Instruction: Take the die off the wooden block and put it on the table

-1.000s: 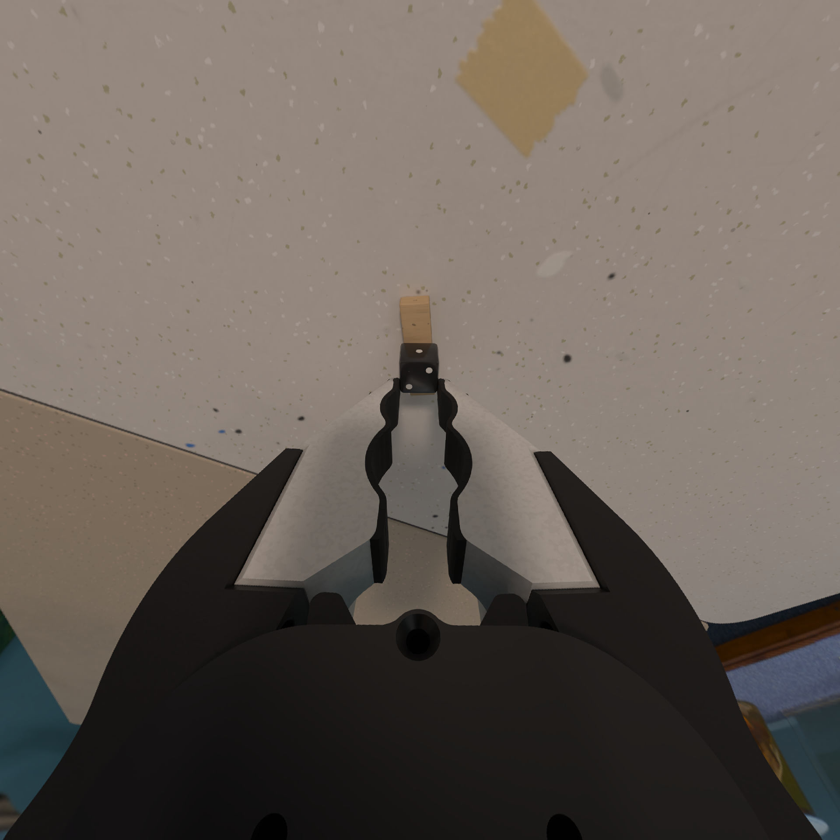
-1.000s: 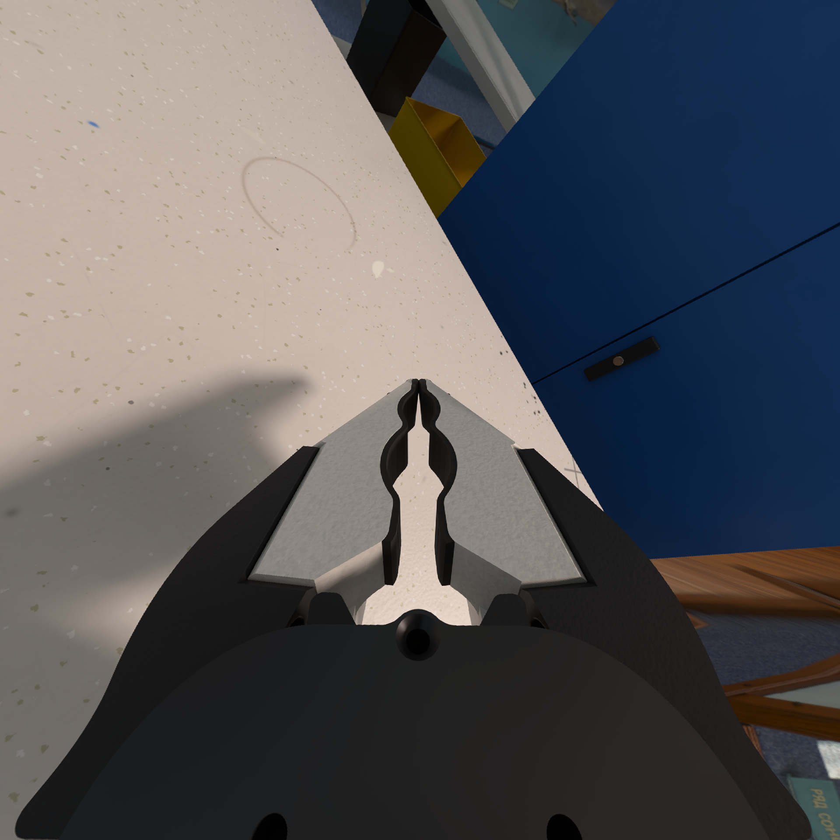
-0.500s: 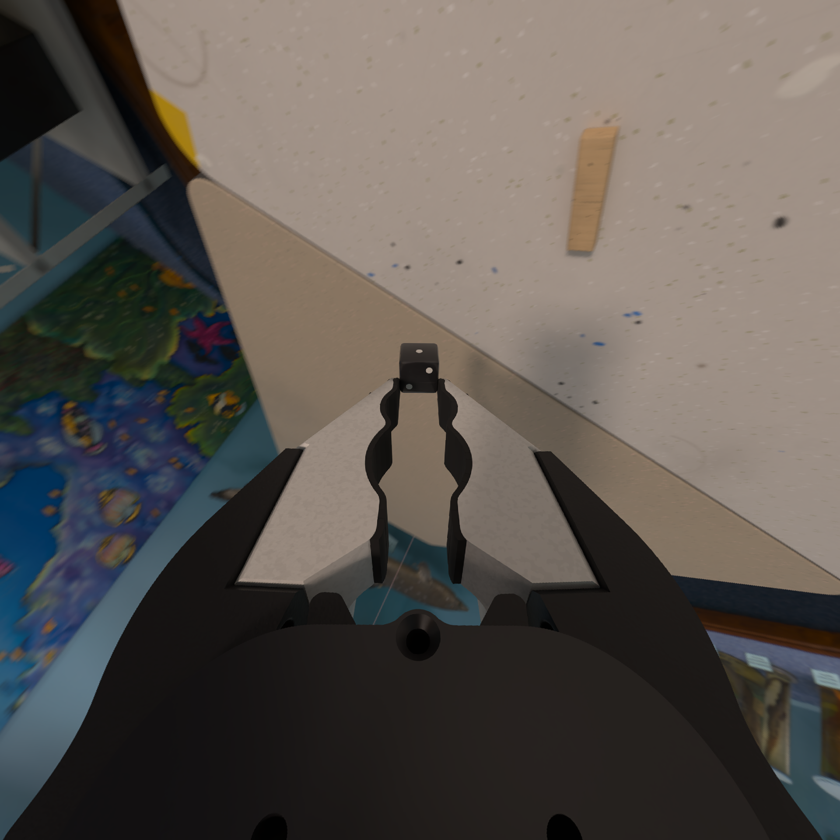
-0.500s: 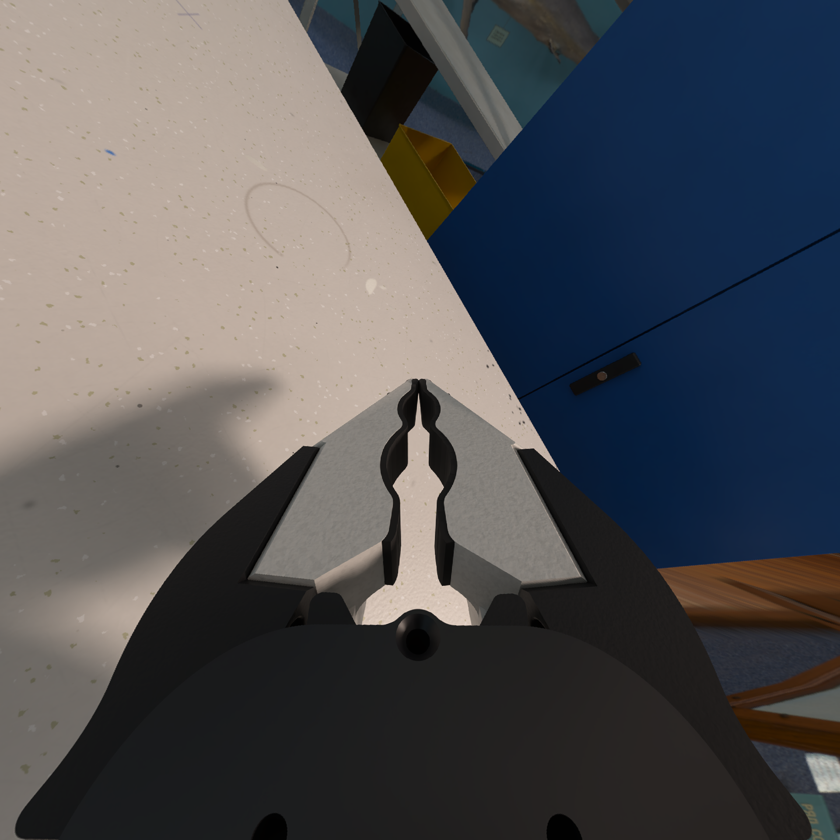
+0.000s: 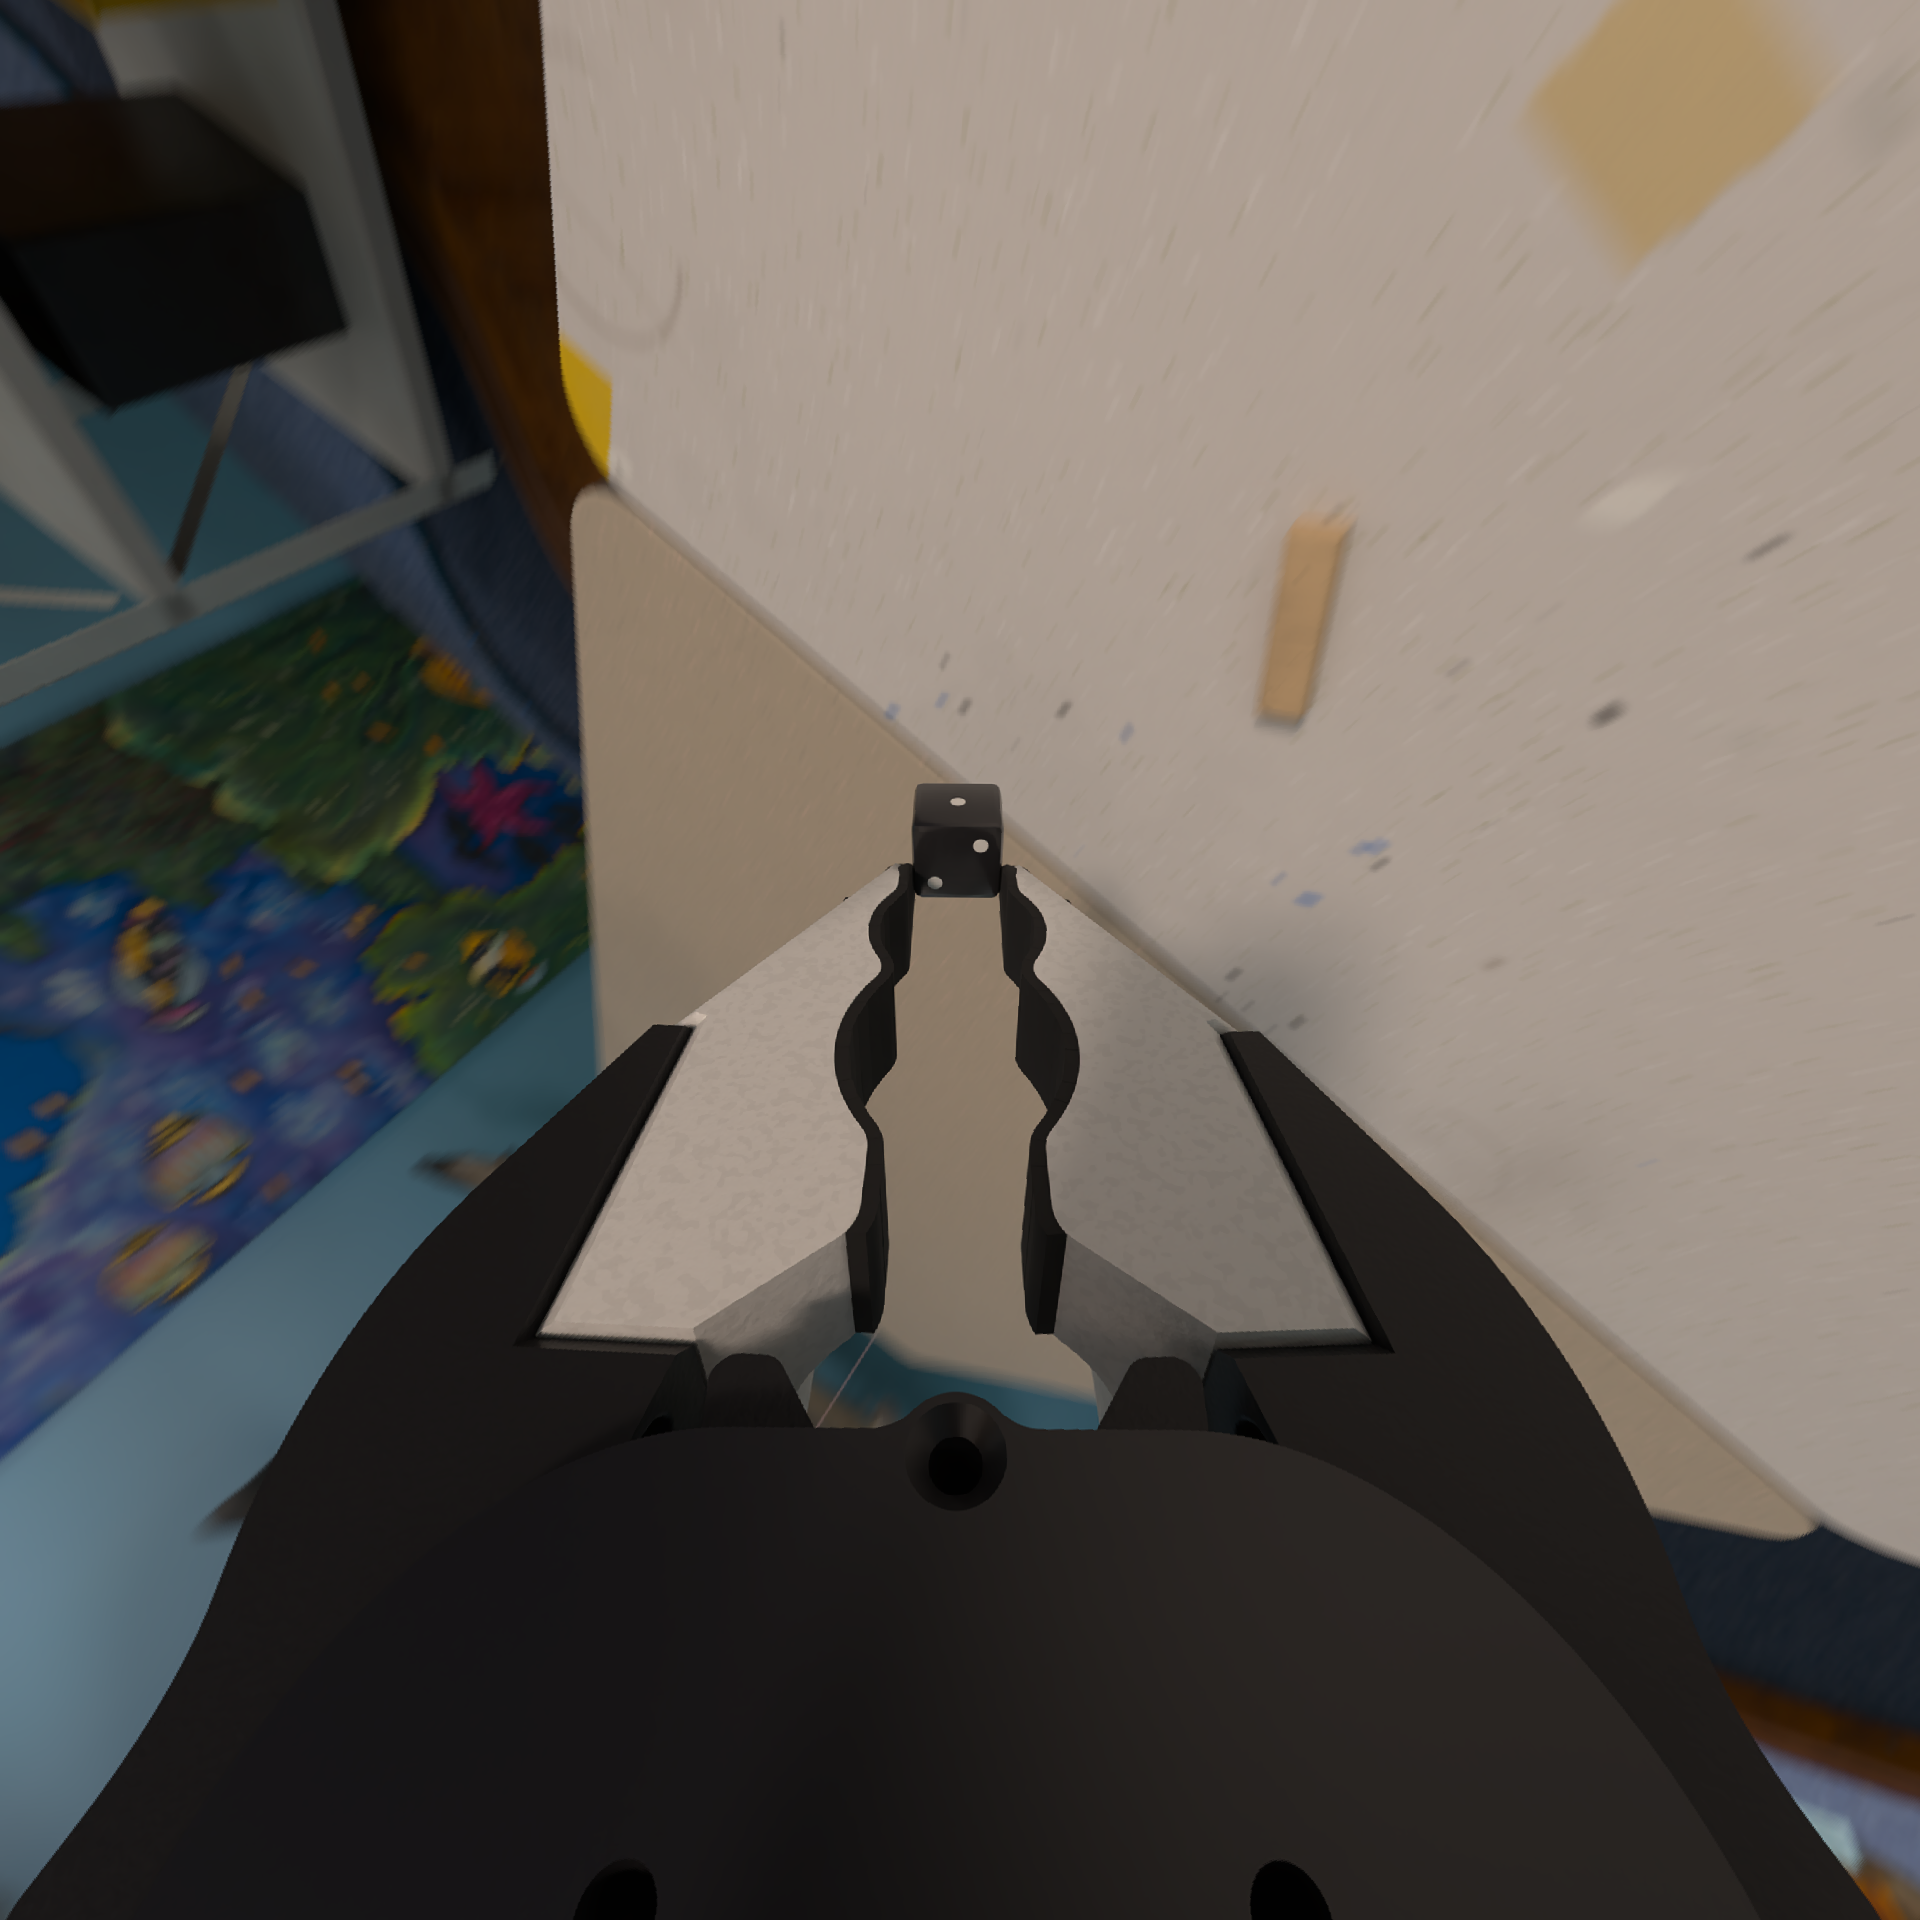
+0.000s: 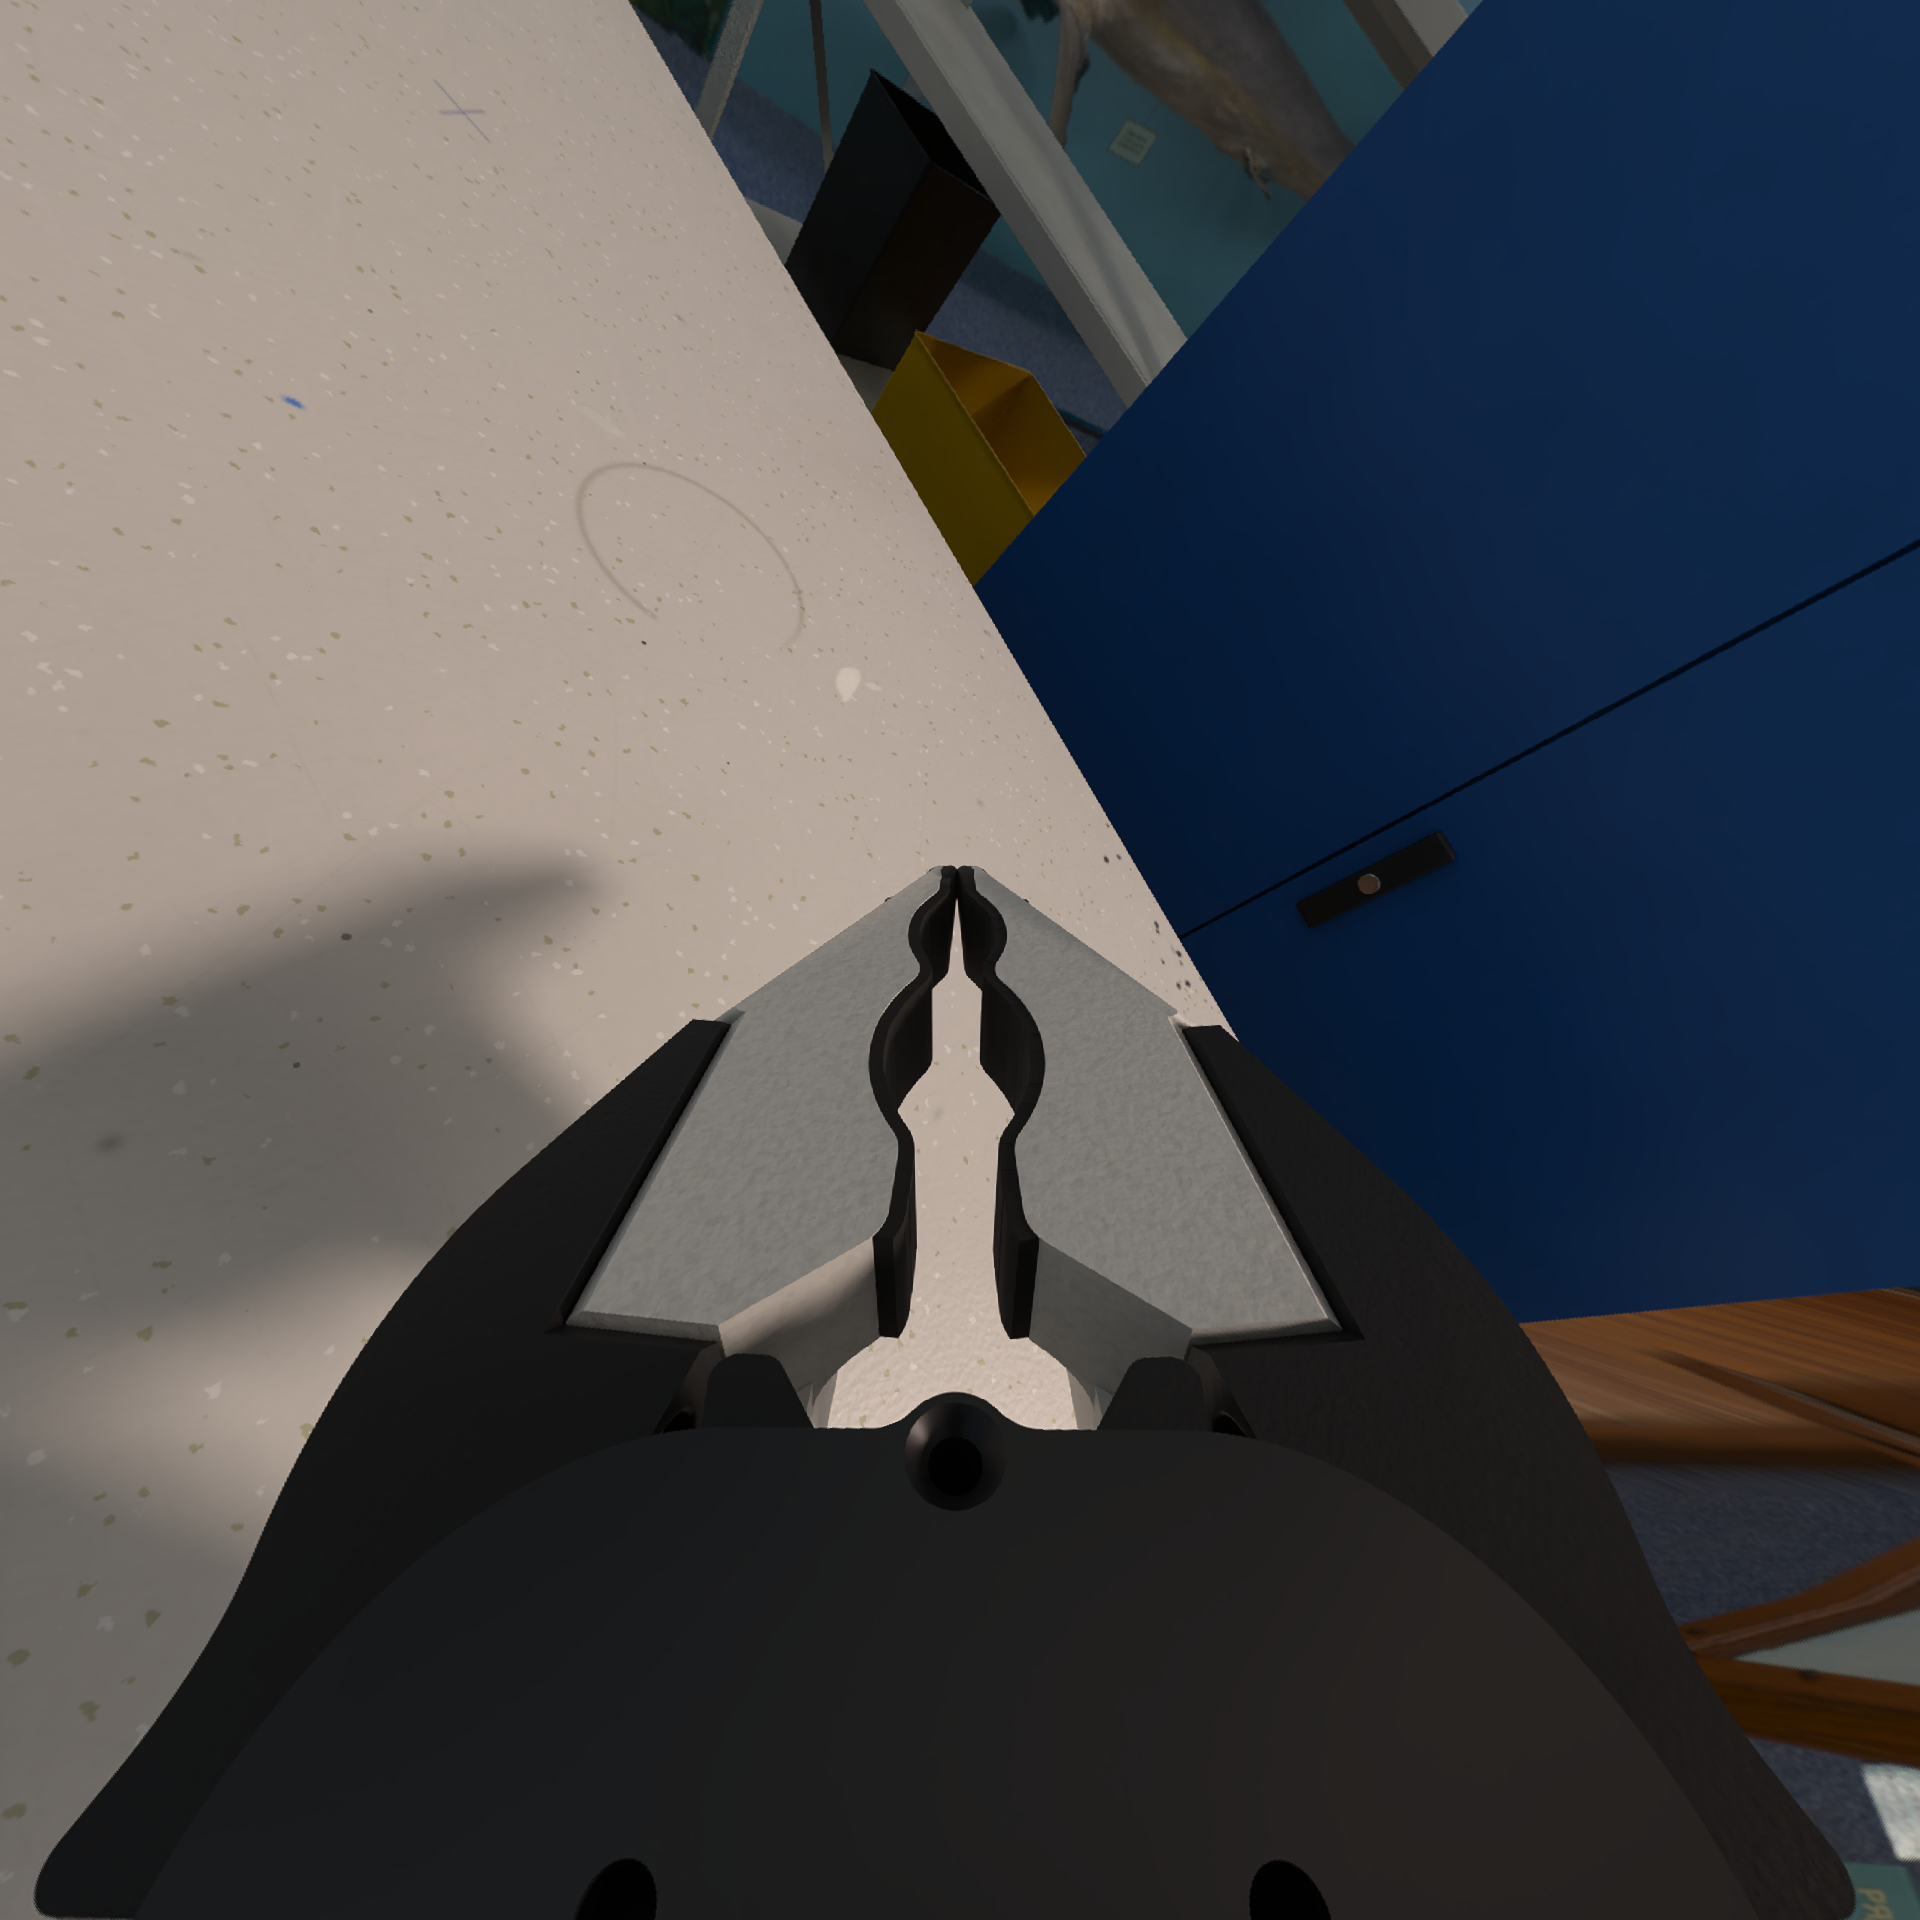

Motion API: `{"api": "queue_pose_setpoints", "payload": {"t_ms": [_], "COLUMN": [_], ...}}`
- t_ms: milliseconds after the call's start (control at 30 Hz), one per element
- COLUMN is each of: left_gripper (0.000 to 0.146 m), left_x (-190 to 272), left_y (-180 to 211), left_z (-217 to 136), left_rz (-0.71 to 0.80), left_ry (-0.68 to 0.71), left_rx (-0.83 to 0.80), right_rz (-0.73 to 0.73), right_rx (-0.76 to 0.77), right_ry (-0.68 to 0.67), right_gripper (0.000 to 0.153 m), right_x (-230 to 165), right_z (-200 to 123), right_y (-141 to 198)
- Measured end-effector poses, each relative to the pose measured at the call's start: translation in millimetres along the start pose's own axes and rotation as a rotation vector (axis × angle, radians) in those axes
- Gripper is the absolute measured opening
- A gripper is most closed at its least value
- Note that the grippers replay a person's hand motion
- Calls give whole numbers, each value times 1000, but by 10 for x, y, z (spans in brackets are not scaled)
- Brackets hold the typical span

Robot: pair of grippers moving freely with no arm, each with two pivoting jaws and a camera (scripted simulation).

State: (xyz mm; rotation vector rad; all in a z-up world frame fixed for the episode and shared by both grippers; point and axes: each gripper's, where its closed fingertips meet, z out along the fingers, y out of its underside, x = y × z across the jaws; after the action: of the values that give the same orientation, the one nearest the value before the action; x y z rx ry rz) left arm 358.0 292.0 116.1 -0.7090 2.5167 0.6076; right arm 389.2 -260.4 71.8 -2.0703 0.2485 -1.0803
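Left wrist view: table (image 5: 1143, 312) ahead; wooden block (image 5: 1297, 621) lying up and right of the tips, well apart; tan patch (image 5: 1652, 125) farther on; patterned rug (image 5: 229, 883) to the left. Left gripper (image 5: 956, 878) clamps the black die (image 5: 957, 840) at its tips, over the table edge.

Right wrist view: table (image 6: 312, 623) beneath; blue cabinet (image 6: 1507, 623) to the right; yellow bin (image 6: 966, 436) ahead. Right gripper (image 6: 956, 878) closed, empty.

Left gripper (image 5: 957, 883) fingers slightly parted, right gripper (image 6: 957, 878) fingers pressed together
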Motion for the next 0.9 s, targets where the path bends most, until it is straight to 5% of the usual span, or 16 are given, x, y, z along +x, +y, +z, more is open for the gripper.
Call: {"api": "queue_pose_setpoints", "payload": {"t_ms": [167,433,900], "left_gripper": [16,16,16], "left_x": [168,475,1425], "left_y": [-459,-1418,-3247], "left_z": [-377,-1026,-1119], "left_rz": [-93,-15,287], "left_ry": [160,272,498], "left_rx": [296,571,644], "right_rz": [-1,6,46], "right_rx": [4,11,16], "right_ry": [-6,-14,-32], "right_gripper": [0,0,0], "right_x": [-15,-27,-19], "right_z": [0,-1,0], "right_y": [-13,-23,22]}}
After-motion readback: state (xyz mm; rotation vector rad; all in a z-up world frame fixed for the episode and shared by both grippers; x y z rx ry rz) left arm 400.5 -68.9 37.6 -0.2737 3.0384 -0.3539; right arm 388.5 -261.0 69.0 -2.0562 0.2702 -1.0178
